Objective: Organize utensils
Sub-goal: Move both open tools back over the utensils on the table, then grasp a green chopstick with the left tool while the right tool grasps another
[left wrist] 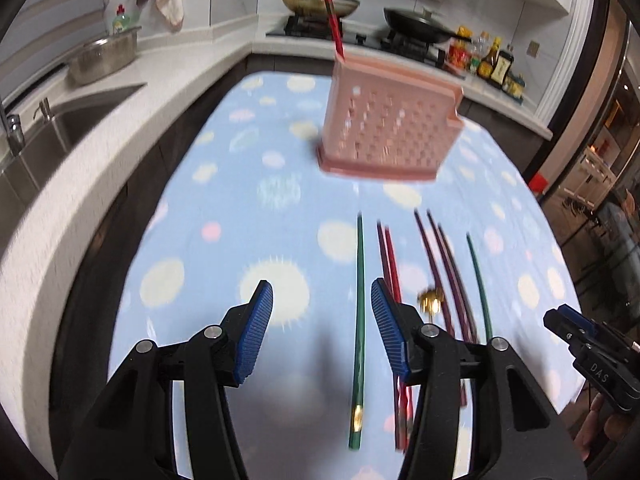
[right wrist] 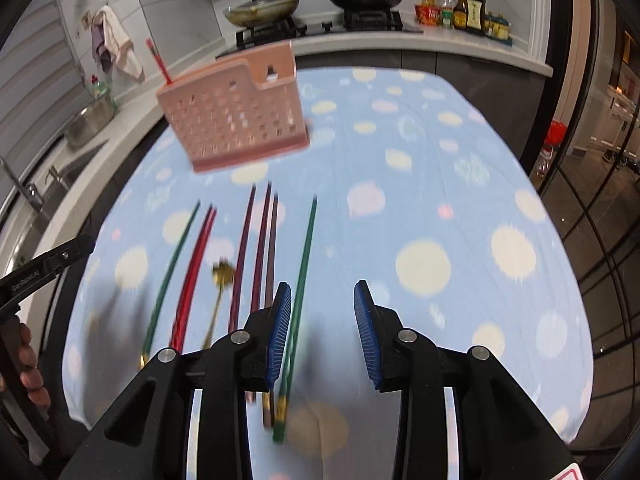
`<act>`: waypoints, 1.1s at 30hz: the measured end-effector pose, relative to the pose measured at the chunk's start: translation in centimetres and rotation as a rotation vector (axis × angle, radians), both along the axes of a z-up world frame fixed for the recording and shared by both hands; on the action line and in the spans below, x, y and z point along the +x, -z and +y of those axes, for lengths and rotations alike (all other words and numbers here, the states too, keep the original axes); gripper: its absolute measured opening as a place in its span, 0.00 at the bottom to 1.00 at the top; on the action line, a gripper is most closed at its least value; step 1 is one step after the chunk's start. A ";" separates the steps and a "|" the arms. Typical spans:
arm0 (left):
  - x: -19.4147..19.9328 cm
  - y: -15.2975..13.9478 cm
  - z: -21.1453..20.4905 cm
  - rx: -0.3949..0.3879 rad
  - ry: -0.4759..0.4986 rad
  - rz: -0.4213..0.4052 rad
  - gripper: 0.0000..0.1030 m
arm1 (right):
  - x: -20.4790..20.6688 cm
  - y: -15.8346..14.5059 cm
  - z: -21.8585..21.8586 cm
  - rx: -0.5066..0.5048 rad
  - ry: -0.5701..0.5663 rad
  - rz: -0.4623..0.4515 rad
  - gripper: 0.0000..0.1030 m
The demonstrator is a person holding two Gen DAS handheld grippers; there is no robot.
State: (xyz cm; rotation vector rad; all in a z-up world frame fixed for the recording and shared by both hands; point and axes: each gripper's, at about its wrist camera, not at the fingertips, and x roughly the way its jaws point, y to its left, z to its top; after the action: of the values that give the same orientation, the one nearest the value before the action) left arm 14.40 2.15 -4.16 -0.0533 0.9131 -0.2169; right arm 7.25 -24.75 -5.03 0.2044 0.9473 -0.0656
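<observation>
A table (left wrist: 248,200) under a blue cloth with pale dots is standing in a kitchen, a steel sink (left wrist: 60,128) along its left side and a gas stove (right wrist: 320,24) past its far edge. A pink utensil holder (left wrist: 390,128) near the far edge is holding one red chopstick (left wrist: 334,24). Green, red and purple chopsticks (right wrist: 244,256) and a gold spoon (right wrist: 222,276) are lying toward the near edge. The left gripper (left wrist: 322,332) and right gripper (right wrist: 320,332) are hovering with fingers spread, gripping nothing. Lettering on the grippers' sides is reading "GenRobot.AI" and "DAS".
</observation>
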 end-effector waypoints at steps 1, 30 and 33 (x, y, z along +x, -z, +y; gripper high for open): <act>-0.6 0.7 0.0 0.003 0.004 0.013 0.47 | -0.6 0.6 0.1 0.008 -0.003 0.017 0.32; -5.3 6.8 -2.1 0.015 0.111 0.191 0.27 | -2.9 5.1 3.6 0.014 -0.115 0.153 0.21; -5.4 6.8 -2.2 0.017 0.111 0.190 0.27 | -2.8 5.2 3.5 0.002 -0.110 0.150 0.21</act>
State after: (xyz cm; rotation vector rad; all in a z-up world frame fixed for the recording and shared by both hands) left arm 9.03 -0.04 -10.99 -0.0078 1.1083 -0.3108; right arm 4.42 -21.24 -10.25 0.1499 1.1068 0.0218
